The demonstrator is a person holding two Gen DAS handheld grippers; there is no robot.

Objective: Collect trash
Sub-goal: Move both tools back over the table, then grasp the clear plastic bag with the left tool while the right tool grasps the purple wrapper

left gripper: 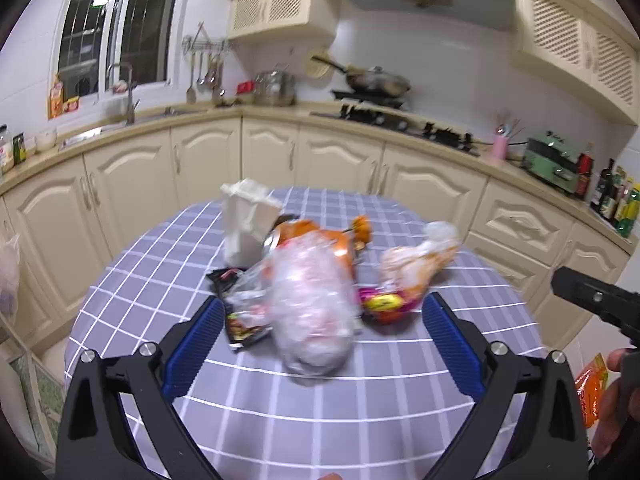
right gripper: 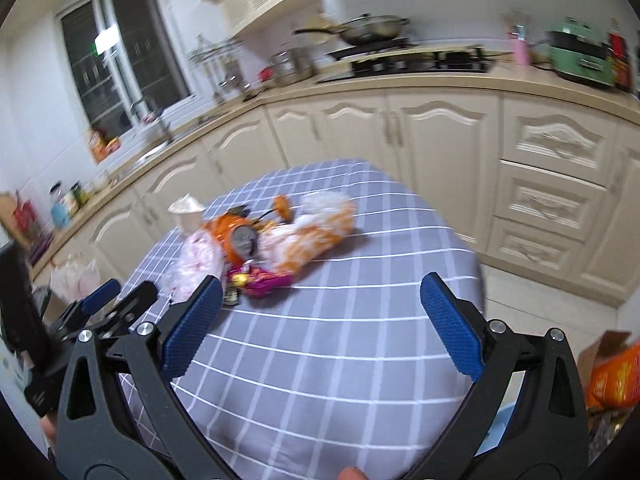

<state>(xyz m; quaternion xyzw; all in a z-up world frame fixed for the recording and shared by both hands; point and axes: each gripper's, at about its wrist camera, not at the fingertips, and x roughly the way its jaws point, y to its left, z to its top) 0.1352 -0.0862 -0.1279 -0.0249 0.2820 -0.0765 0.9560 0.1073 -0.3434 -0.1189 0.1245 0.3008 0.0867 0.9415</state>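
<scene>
A heap of trash lies on the table with the blue checked cloth [left gripper: 280,400]. It holds a crumpled clear plastic bag [left gripper: 312,308], a dark snack wrapper [left gripper: 236,320], an orange packet [left gripper: 320,240], a pink and yellow wrapper [left gripper: 384,304], an orange-and-clear bag [left gripper: 416,264] and a white carton [left gripper: 248,220]. My left gripper [left gripper: 320,324] is open, its blue pads on either side of the clear bag. My right gripper [right gripper: 320,304] is open and empty above the cloth [right gripper: 340,340], right of the heap [right gripper: 272,240]. The left gripper [right gripper: 108,300] shows at its left.
Cream kitchen cabinets [left gripper: 340,160] and a counter with a stove, a wok [left gripper: 376,80] and bottles [left gripper: 612,196] run behind the table. A box with orange packets [right gripper: 612,372] stands on the floor at the right. A plastic bag [right gripper: 76,276] hangs at the table's left.
</scene>
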